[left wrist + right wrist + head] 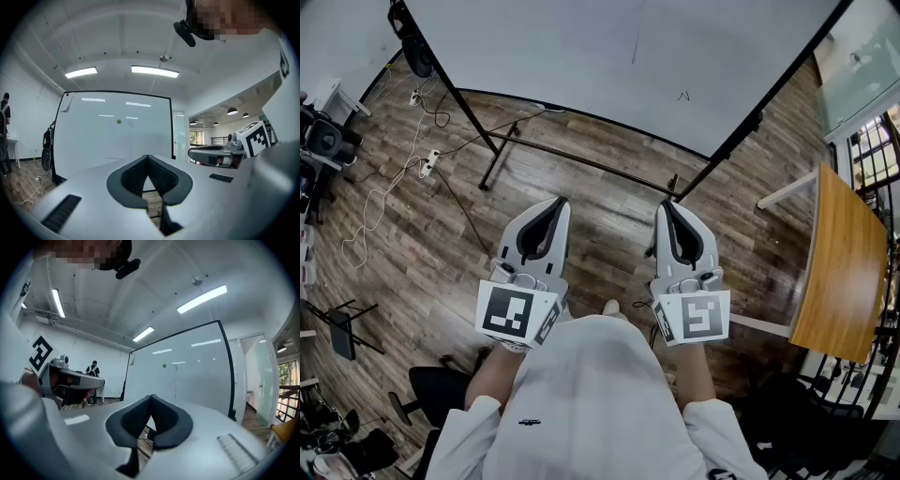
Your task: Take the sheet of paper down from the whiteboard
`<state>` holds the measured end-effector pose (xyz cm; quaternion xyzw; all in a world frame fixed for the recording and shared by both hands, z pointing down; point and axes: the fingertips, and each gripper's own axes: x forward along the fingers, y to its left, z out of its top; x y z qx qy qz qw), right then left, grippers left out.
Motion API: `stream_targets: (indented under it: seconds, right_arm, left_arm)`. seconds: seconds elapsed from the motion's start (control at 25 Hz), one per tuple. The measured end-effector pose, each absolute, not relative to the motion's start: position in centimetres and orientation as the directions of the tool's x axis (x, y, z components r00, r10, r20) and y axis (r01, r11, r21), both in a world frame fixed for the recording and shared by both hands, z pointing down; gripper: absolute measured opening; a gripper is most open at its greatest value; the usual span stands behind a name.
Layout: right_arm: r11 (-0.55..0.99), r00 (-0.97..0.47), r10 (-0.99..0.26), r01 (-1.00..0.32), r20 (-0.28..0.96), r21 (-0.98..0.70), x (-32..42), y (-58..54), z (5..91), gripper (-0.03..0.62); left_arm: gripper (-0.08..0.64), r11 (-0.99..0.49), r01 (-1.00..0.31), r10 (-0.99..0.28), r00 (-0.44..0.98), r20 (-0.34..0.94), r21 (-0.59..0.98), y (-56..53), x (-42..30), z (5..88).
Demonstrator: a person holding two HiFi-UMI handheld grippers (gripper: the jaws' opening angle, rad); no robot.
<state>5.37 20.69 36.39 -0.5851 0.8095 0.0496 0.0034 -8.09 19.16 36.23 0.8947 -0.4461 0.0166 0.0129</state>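
The whiteboard (609,66) stands on a black frame ahead of me. A white sheet of paper (118,140) hangs on it under a small green magnet (118,121); the sheet (164,383) and its magnet (164,365) also show in the right gripper view. My left gripper (562,201) and right gripper (665,205) are held level side by side in front of my body, well short of the board. Both are shut with nothing between the jaws: left gripper (148,157), right gripper (151,396).
A wooden table (839,272) stands at the right. Cables (394,178) and black gear lie on the plank floor at the left. The board's black stand bar (581,159) crosses the floor ahead. A person (4,131) stands far off to the left.
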Motion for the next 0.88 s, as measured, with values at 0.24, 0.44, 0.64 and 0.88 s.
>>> stream_targets:
  seconds: [0.24, 0.44, 0.64, 0.88]
  right_arm:
    - [0.306, -0.310, -0.947, -0.950, -0.080, 0.062, 7.9, 21.2, 36.5, -0.003]
    - [0.337, -0.340, -0.936, -0.940, -0.095, 0.052, 9.7, 21.5, 36.9, -0.003]
    - [0.373, -0.378, -0.921, -0.925, -0.097, 0.068, 10.7, 20.4, 36.9, 0.007]
    - [0.440, -0.444, -0.893, -0.896, -0.075, 0.060, 10.2, 16.5, 36.8, 0.043]
  left_arm:
    - [0.006, -0.599, -0.801, -0.800, 0.598, 0.049, -0.006, 19.8, -5.9, 36.5]
    - [0.006, -0.588, -0.809, -0.808, 0.587, 0.055, -0.006, 19.8, -4.2, 37.0]
    - [0.006, -0.572, -0.820, -0.819, 0.571, 0.045, -0.005, 18.6, -3.2, 36.6]
    - [0.006, -0.585, -0.811, -0.810, 0.586, 0.037, 0.031, 14.3, -2.5, 35.4]
